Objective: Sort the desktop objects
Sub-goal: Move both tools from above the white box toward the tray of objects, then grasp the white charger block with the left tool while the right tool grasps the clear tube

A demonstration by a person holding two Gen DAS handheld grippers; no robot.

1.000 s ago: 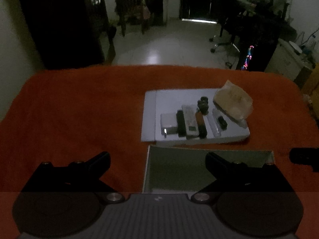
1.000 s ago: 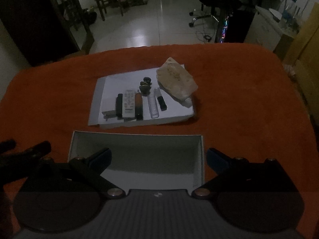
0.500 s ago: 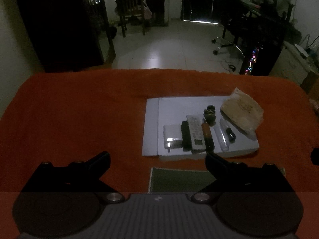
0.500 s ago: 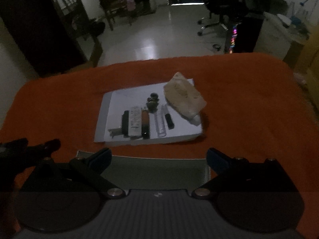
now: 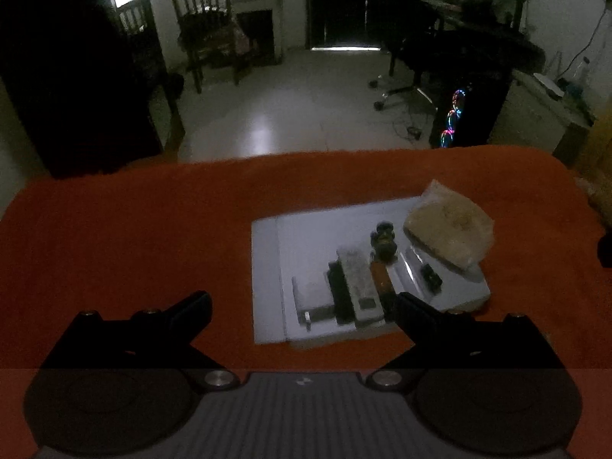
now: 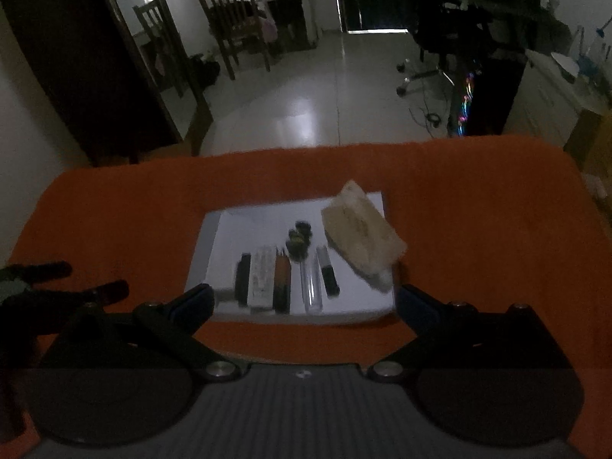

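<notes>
Two hand-held grippers hover low over a desk [image 5: 114, 229] draped in orange cloth, in a dim room. The left hand-held gripper [image 5: 302, 306] has its jaws spread wide with nothing between them; the right hand-held gripper [image 6: 304, 300] is likewise wide apart and holds nothing.

Ahead of both lies a white board [image 6: 244, 225], flat on the cloth. Along its near edge small things sit side by side in a row: a pale flat block [image 5: 311, 300] at the far left, then a black bar [image 6: 241, 279], a white remote [image 6: 261, 271], a brown-and-black stick [image 6: 282, 279], a clear tube [image 6: 310, 287] and a short black piece [image 6: 329, 279]. Just behind the row is a cluster of small dark round things [image 6: 299, 239], too blurred to identify. A tan crinkled bag [image 6: 361, 239] rests on the board's far right corner, overhanging its right edge.

In the right wrist view the left tool's dark fingers [image 6: 99, 290] show at the left margin, above the cloth and well apart from the board. Beyond the desk stand a wooden chair [image 6: 233, 19] and an office chair [image 6: 432, 38] on a pale tiled floor [image 6: 306, 107].
</notes>
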